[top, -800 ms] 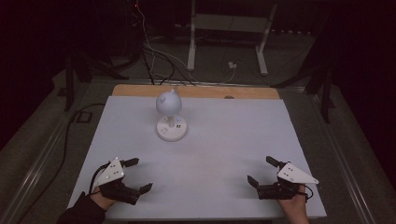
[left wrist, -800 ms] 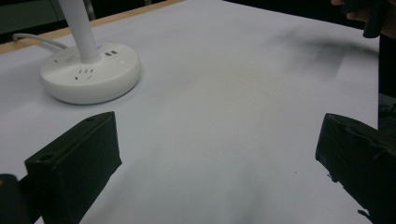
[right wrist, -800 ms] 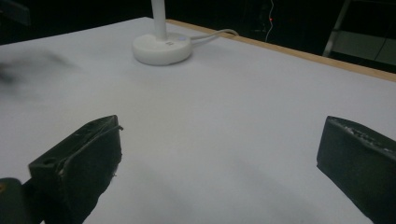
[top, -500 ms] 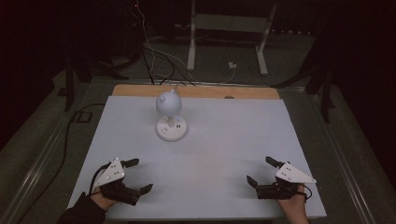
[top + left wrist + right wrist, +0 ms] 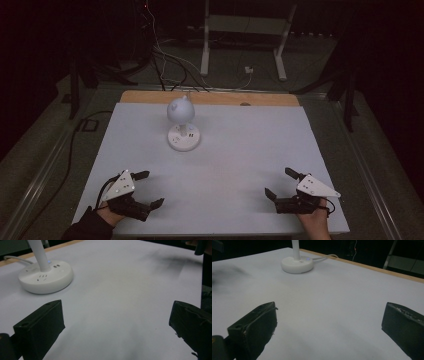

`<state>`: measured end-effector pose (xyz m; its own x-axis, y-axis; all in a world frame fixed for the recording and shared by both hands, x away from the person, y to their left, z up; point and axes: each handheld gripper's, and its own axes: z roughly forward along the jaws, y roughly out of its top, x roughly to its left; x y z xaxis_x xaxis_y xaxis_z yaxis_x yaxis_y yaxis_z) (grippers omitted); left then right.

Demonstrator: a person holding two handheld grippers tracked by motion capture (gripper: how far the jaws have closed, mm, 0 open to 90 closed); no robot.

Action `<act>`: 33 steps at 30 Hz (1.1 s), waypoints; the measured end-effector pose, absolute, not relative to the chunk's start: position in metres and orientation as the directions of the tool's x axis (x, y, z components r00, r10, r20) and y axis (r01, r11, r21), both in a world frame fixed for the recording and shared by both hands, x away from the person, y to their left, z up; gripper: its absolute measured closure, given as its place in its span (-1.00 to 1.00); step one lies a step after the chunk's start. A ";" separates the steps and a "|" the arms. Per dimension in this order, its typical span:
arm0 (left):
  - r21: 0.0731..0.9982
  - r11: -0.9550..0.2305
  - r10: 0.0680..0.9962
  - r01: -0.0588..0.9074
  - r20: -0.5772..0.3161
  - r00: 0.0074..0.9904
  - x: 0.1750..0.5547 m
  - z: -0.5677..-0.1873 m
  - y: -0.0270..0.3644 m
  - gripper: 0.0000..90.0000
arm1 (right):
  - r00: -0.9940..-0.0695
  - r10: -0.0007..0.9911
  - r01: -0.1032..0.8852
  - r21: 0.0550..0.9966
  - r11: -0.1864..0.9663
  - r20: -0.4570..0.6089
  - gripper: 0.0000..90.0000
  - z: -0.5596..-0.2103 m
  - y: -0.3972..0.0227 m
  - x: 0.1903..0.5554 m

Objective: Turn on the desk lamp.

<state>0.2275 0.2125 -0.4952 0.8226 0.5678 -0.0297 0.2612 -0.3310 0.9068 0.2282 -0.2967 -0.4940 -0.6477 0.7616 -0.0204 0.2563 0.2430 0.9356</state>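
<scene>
1. Since the earlier frames almost nothing has moved: both grippers sit at the same lower corners of the high view, and the lamp stands where it did.
2. The left gripper (image 5: 149,189) rests at the lower left of the high view on the white surface (image 5: 240,150), its fingers (image 5: 41,327) spread wide with nothing between them.
3. The right gripper (image 5: 280,184) lies at the lower right of that view, its fingers (image 5: 254,327) likewise spread apart and empty.
4. A small white desk lamp (image 5: 183,127) stands in the upper middle of the surface, its round base flat on the white sheet and its rounded head above on a short stem.
5. In the left gripper view the lamp's base sits at the upper left; in the right gripper view it is at the top, left of centre, a cable (image 5: 325,257) trailing off toward the wooden edge (image 5: 210,97).
6. Beyond the surface, cables and a metal stand (image 5: 245,30) lie on the dark floor.
</scene>
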 end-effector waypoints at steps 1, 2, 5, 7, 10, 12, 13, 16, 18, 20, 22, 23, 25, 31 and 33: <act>0.908 -0.327 0.571 0.260 -0.029 0.820 0.227 -0.495 0.213 -0.99 | -0.648 0.761 0.255 0.936 0.242 -0.020 -1.00 -0.494 -0.297 0.228; 0.908 -0.327 0.571 0.260 -0.029 0.820 0.227 -0.495 0.213 -0.99 | -0.648 0.762 0.256 0.937 0.236 -0.015 -1.00 -0.493 -0.297 0.228; 0.907 -0.332 0.572 0.261 -0.027 0.820 0.227 -0.494 0.213 -0.99 | -0.647 0.762 0.251 0.939 0.235 -0.018 -1.00 -0.493 -0.297 0.228; 0.906 -0.333 0.568 0.261 -0.029 0.823 0.227 -0.493 0.212 -0.99 | -0.646 0.763 0.248 0.940 0.236 -0.021 -1.00 -0.492 -0.297 0.227; 0.906 -0.338 0.566 0.256 -0.022 0.824 0.227 -0.491 0.211 -0.99 | -0.644 0.764 0.250 0.938 0.238 -0.022 -1.00 -0.493 -0.297 0.227; 0.906 -0.339 0.564 0.253 -0.020 0.826 0.227 -0.489 0.210 -0.99 | -0.644 0.765 0.248 0.939 0.238 -0.024 -1.00 -0.493 -0.296 0.227; 0.906 -0.339 0.564 0.253 -0.020 0.826 0.227 -0.489 0.210 -0.99 | -0.643 0.766 0.246 0.940 0.235 -0.023 -1.00 -0.492 -0.296 0.227; 0.908 -0.339 0.567 0.245 -0.011 0.824 0.226 -0.486 0.208 -0.99 | -0.642 0.767 0.247 0.942 0.226 -0.016 -1.00 -0.491 -0.296 0.226; 0.910 -0.342 0.566 0.234 0.001 0.825 0.225 -0.483 0.207 -0.99 | -0.643 0.765 0.244 0.943 0.227 -0.018 -1.00 -0.491 -0.295 0.225; 0.911 -0.335 0.562 0.240 -0.011 0.827 0.226 -0.482 0.206 -0.99 | -0.641 0.767 0.245 0.943 0.224 -0.015 -1.00 -0.491 -0.296 0.226; 0.910 -0.340 0.562 0.236 -0.004 0.827 0.226 -0.481 0.205 -0.99 | -0.640 0.768 0.248 0.943 0.222 -0.012 -1.00 -0.491 -0.296 0.226; 0.910 -0.342 0.561 0.233 -0.001 0.828 0.226 -0.479 0.204 -0.99 | -0.640 0.768 0.245 0.943 0.225 -0.017 -1.00 -0.491 -0.296 0.225; 0.913 -0.335 0.561 0.234 -0.006 0.828 0.227 -0.477 0.203 -0.99 | -0.639 0.769 0.244 0.944 0.224 -0.017 -1.00 -0.491 -0.296 0.225; 0.916 -0.323 0.573 0.236 -0.010 0.820 0.232 -0.467 0.201 -0.99 | -0.635 0.772 0.245 0.944 0.223 -0.017 -1.00 -0.491 -0.295 0.225; 0.917 -0.322 0.573 0.235 -0.009 0.819 0.233 -0.465 0.201 -0.99 | -0.636 0.771 0.243 0.944 0.223 -0.018 -1.00 -0.491 -0.295 0.225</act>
